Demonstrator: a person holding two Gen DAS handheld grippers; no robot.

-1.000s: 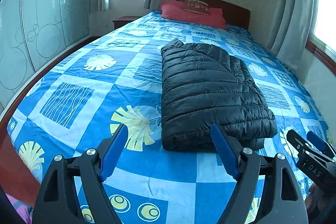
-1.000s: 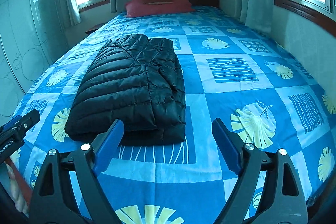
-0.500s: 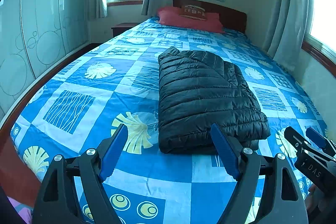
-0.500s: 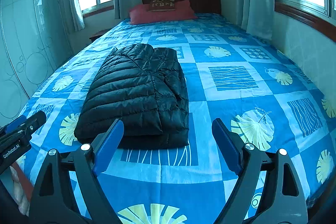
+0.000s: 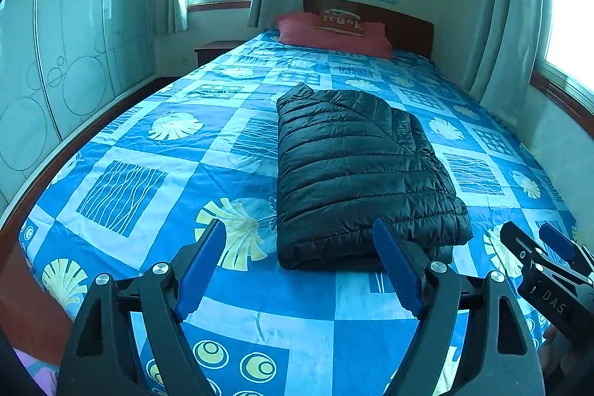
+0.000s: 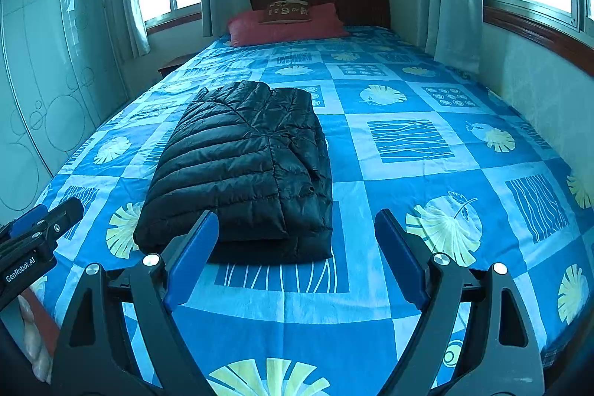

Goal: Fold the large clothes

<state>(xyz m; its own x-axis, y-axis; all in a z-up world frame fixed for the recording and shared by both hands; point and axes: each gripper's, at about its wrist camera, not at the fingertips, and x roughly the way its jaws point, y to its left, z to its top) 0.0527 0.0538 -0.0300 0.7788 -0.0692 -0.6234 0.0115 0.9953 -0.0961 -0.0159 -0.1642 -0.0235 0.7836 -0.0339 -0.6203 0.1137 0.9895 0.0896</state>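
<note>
Looks almost done: black puffy jacket [image 5: 356,173] folded in a neat pile on the bed [image 5: 148,173], just past both grippers' wide, empty fingers [image 5: 200,266], maybe nothing left.

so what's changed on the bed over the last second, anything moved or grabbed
Nothing was taken hold of or let go. Both views tipped slightly, so the bed sits lower in frame. The folded black puffer jacket stays where it was on the blue bedspread, and the left claw and right claw stay open and empty.
</note>
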